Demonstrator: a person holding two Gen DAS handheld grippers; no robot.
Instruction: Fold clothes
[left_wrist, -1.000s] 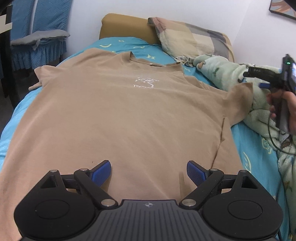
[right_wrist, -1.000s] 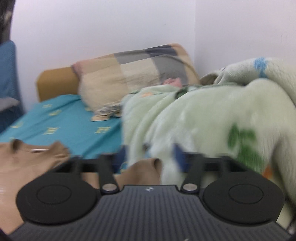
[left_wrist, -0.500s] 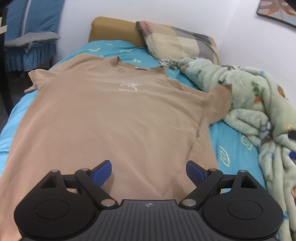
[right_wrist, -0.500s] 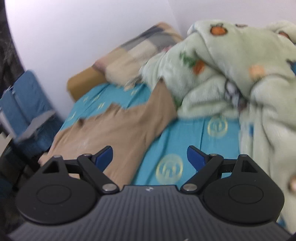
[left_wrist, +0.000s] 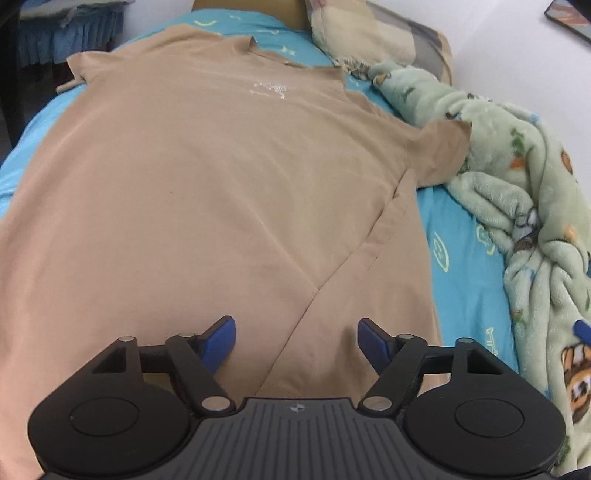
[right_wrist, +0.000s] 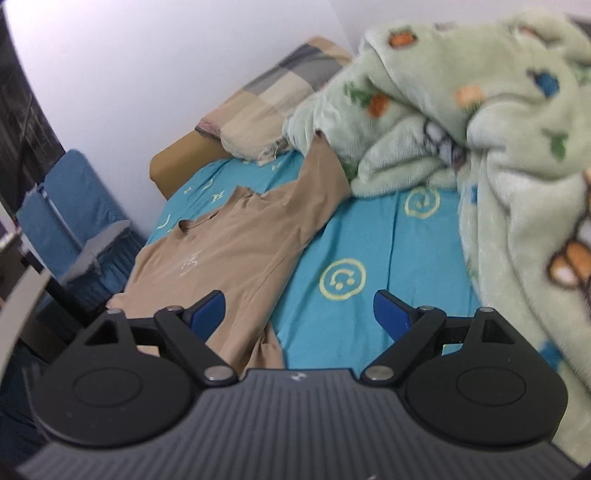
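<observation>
A tan T-shirt (left_wrist: 207, 177) lies spread face up on the bed, collar toward the far end, a small white logo on the chest. Its right side is folded over along a diagonal crease, and its right sleeve rests against the green blanket. My left gripper (left_wrist: 297, 338) hovers open over the shirt's lower hem with nothing between its blue pads. In the right wrist view the same T-shirt (right_wrist: 229, 251) lies to the left, and my right gripper (right_wrist: 299, 314) is open above the bare sheet beside the shirt's right edge.
The bed has a turquoise sheet (right_wrist: 369, 258) with yellow smiley prints. A bunched pale green fleece blanket (left_wrist: 517, 192) fills the right side. A checked pillow (right_wrist: 273, 99) and a mustard headboard stand at the far end. A blue-covered chair (right_wrist: 62, 206) stands left of the bed.
The left gripper has moved forward and tilted down over the shirt's hem. The right gripper has swung left and pulled back from the blanket, and now faces the sheet and shirt. Both stay open.
</observation>
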